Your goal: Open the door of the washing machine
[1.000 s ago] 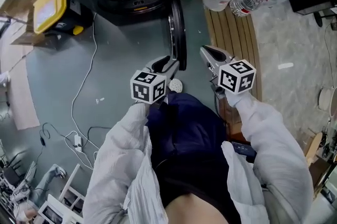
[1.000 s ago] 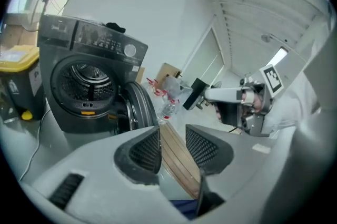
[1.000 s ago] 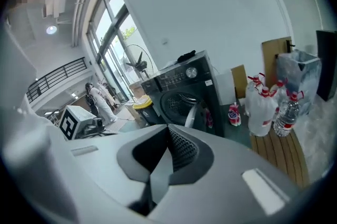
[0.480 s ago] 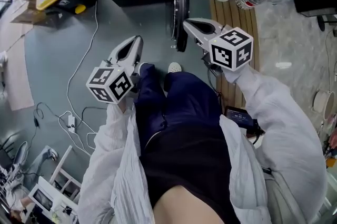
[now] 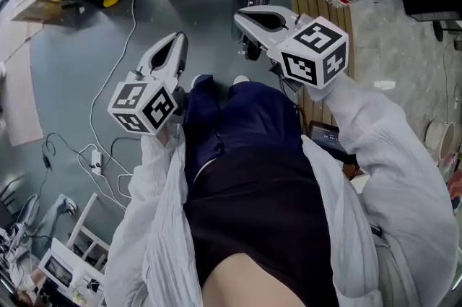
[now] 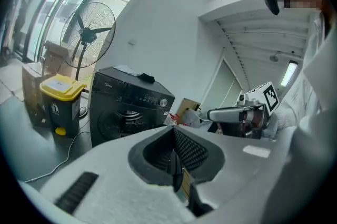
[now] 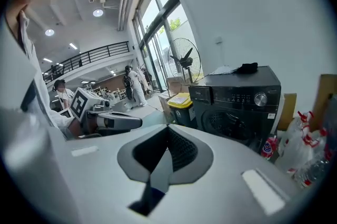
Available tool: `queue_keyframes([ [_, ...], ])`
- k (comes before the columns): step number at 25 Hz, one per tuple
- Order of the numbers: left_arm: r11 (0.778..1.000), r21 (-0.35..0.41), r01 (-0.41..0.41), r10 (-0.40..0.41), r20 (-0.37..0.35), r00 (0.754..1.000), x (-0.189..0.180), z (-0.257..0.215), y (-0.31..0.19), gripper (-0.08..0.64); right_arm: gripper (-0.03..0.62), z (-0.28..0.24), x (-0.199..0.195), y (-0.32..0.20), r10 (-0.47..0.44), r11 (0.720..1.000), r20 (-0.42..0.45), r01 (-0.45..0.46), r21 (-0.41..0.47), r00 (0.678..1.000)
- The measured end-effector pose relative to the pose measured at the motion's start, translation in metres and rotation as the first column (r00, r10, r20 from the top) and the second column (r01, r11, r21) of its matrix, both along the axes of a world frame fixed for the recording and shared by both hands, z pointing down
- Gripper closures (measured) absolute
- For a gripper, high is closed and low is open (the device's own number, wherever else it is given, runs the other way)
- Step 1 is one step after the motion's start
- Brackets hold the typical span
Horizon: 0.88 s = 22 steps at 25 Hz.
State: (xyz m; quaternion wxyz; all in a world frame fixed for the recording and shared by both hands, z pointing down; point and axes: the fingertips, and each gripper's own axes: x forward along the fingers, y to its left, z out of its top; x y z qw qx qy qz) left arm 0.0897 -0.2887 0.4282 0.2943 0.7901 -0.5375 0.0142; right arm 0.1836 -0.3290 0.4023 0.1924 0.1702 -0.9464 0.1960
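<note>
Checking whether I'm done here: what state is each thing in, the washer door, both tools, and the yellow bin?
Washer door: open, swung out from the drum.
Left tool: shut, empty.
Right tool: shut, empty.
Bin: lid closed.
</note>
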Motion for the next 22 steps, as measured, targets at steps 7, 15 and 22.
queue_keyframes([
  [7,0.999,0.023,-0.025,0.026,-0.017,1.0,-0.019,-0.007,-0.011,0.56,0.584,-0.007,-0.013,-0.011,0.031,0.999,-0.014,-0.031,0.027,0.999],
  [15,0.996,0.054,-0.069,0.069,-0.014,0.997,-0.018,-0.016,-0.025,0.56,0.584,-0.014,-0.011,-0.018,0.066,0.996,-0.002,-0.066,0.065,0.998],
  [22,0.994,0.055,-0.091,0.092,-0.013,0.996,-0.014,-0.016,-0.034,0.56,0.584,-0.016,-0.008,-0.027,0.082,0.994,0.002,-0.082,0.074,0.997],
])
